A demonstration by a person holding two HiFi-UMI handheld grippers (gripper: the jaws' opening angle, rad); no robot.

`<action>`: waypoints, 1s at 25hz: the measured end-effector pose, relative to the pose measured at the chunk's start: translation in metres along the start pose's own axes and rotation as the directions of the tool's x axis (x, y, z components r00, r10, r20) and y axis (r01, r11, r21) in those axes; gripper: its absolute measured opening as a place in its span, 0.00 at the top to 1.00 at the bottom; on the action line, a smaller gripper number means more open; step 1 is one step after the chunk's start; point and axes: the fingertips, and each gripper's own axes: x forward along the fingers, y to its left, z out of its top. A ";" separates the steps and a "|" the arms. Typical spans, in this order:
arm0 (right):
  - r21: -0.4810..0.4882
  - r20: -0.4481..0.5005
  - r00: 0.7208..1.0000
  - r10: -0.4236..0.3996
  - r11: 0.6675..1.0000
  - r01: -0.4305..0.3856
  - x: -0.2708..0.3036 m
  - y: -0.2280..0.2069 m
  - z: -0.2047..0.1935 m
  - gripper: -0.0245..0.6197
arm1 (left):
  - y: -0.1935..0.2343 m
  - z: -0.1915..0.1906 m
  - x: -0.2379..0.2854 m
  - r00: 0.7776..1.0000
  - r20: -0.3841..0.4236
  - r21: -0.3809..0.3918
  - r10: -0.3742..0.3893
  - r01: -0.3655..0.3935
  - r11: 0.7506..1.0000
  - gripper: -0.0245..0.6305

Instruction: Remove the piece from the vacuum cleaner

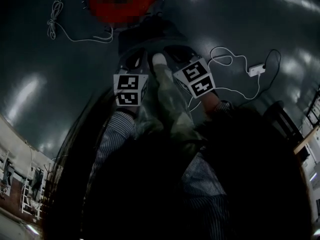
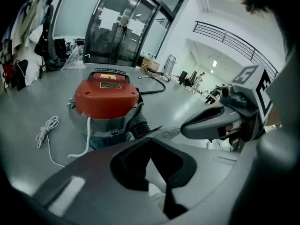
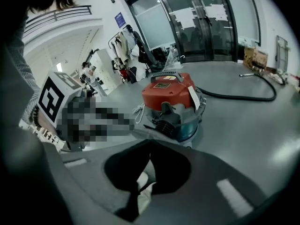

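Note:
The vacuum cleaner [image 1: 120, 4] stands on the grey floor at the top of the head view, with a red lid over a grey and teal drum. It sits ahead of both grippers, apart from them: vacuum cleaner [image 2: 107, 102] in the left gripper view, vacuum cleaner [image 3: 171, 102] in the right one. My left gripper [image 2: 150, 138] is shut with nothing between its jaws. My right gripper [image 3: 150, 142] is likewise shut and empty. In the head view the left gripper [image 1: 132, 64] and right gripper [image 1: 176, 56] hang side by side below the vacuum. I cannot tell which piece the task means.
A white cord [image 2: 47, 130] lies coiled left of the vacuum. A black hose [image 3: 243, 95] curves over the floor behind it. A white cable with a plug block [image 1: 257, 70] lies to the right. The person's leg and shoe [image 1: 160, 61] show between the grippers. Glass doors stand behind.

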 end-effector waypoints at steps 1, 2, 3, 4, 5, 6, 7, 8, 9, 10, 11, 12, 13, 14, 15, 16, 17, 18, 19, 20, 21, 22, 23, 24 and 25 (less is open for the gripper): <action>-0.014 -0.005 1.000 -0.010 1.000 0.009 0.002 -0.002 0.003 0.96 | 0.002 0.001 0.003 1.000 -0.005 0.023 0.002 -0.002 1.000 0.92; -0.026 -0.011 1.000 -0.019 0.999 0.018 0.005 -0.004 0.006 0.92 | 0.003 0.001 0.005 1.000 -0.016 0.043 0.004 -0.003 0.999 0.83; -0.040 -0.017 0.999 -0.028 0.999 0.028 0.007 -0.007 0.008 0.92 | 0.005 0.001 0.008 1.000 -0.027 0.061 0.007 -0.005 0.998 0.81; -0.058 -0.023 0.999 -0.039 0.998 0.037 0.010 -0.009 0.010 0.91 | 0.007 -0.001 0.011 0.999 -0.037 0.080 0.010 -0.007 0.997 0.79; -0.078 -0.030 0.998 -0.050 0.996 0.048 0.014 -0.012 0.011 0.89 | 0.009 -0.004 0.015 0.999 -0.050 0.097 0.015 -0.010 0.995 0.75; -0.101 -0.040 0.997 -0.064 0.993 0.059 0.017 -0.015 0.011 0.86 | 0.012 -0.007 0.018 0.998 -0.064 0.112 0.020 -0.013 0.994 0.73; -0.127 -0.055 0.995 -0.079 0.989 0.072 0.021 -0.018 0.010 0.83 | 0.014 -0.009 0.021 0.997 -0.076 0.124 0.025 -0.015 0.992 0.71; -0.158 -0.076 0.992 -0.098 0.984 0.085 0.024 -0.022 0.008 0.81 | 0.016 -0.011 0.024 0.996 -0.085 0.136 0.030 -0.018 0.991 0.70; -0.194 -0.103 0.988 -0.118 0.976 0.096 0.027 -0.025 0.005 0.80 | 0.018 -0.012 0.026 0.995 -0.091 0.151 0.037 -0.023 0.988 0.70; -0.234 -0.132 0.982 -0.136 0.967 0.102 0.031 -0.028 0.000 0.79 | 0.019 -0.013 0.028 0.994 -0.097 0.171 0.045 -0.028 0.985 0.70; -0.276 -0.160 0.976 -0.151 0.956 0.102 0.035 -0.029 -0.005 0.77 | 0.020 -0.015 0.030 0.993 -0.105 0.195 0.054 -0.032 0.980 0.70; -0.319 -0.186 0.969 -0.164 0.943 0.099 0.039 -0.031 -0.009 0.76 | 0.020 -0.015 0.032 0.992 -0.112 0.221 0.061 -0.035 0.975 0.70; -0.363 -0.205 0.962 -0.179 0.927 0.095 0.043 -0.032 -0.013 0.75 | 0.020 -0.015 0.034 0.991 -0.115 0.248 0.067 -0.037 0.968 0.70; -0.406 -0.217 0.956 -0.197 0.909 0.095 0.046 -0.033 -0.015 0.75 | 0.021 -0.015 0.035 0.991 -0.115 0.276 0.071 -0.037 0.960 0.70; -0.446 -0.225 0.950 -0.215 0.890 0.096 0.048 -0.034 -0.017 0.75 | 0.022 -0.014 0.036 0.990 -0.116 0.304 0.076 -0.037 0.952 0.71; -0.478 -0.230 0.945 -0.233 0.873 0.099 0.050 -0.035 -0.017 0.75 | 0.022 -0.014 0.036 0.990 -0.117 0.330 0.081 -0.038 0.943 0.73; -0.501 -0.233 0.941 -0.248 0.859 0.102 0.052 -0.036 -0.017 0.76 | 0.023 -0.014 0.035 0.989 -0.122 0.355 0.086 -0.038 0.934 0.73; -0.514 -0.235 0.937 -0.257 0.852 0.105 0.052 -0.037 -0.017 0.78 | 0.023 -0.014 0.035 0.987 -0.130 0.381 0.094 -0.038 0.924 0.73; -0.514 -0.238 0.936 -0.260 0.851 0.105 0.053 -0.038 -0.018 0.80 | 0.024 -0.015 0.035 0.984 -0.143 0.412 0.104 -0.037 0.911 0.73; -0.505 -0.242 0.935 -0.257 0.857 0.105 0.054 -0.038 -0.018 0.82 | 0.024 -0.017 0.035 0.980 -0.158 0.446 0.117 -0.035 0.894 0.73; -0.492 -0.247 0.936 -0.252 0.865 0.103 0.055 -0.039 -0.018 0.86 | 0.025 -0.019 0.037 0.976 -0.173 0.478 0.128 -0.030 0.878 0.74; -0.479 -0.251 0.936 -0.247 0.872 0.101 0.056 -0.039 -0.018 0.88 | 0.026 -0.020 0.039 0.973 -0.187 0.502 0.135 -0.023 0.864 0.75; -0.469 -0.254 0.936 -0.243 0.878 0.100 0.057 -0.039 -0.019 0.90 | 0.026 -0.022 0.041 0.971 -0.200 0.516 0.135 -0.013 0.857 0.77; -0.460 -0.257 0.936 -0.240 0.882 0.100 0.058 -0.039 -0.019 0.91 | 0.026 -0.024 0.043 0.969 -0.211 0.520 0.130 -0.002 0.854 0.78; -0.450 -0.258 0.937 -0.237 0.887 0.100 0.057 -0.038 -0.019 0.92 | 0.025 -0.026 0.044 0.967 -0.222 0.521 0.125 0.010 0.853 0.78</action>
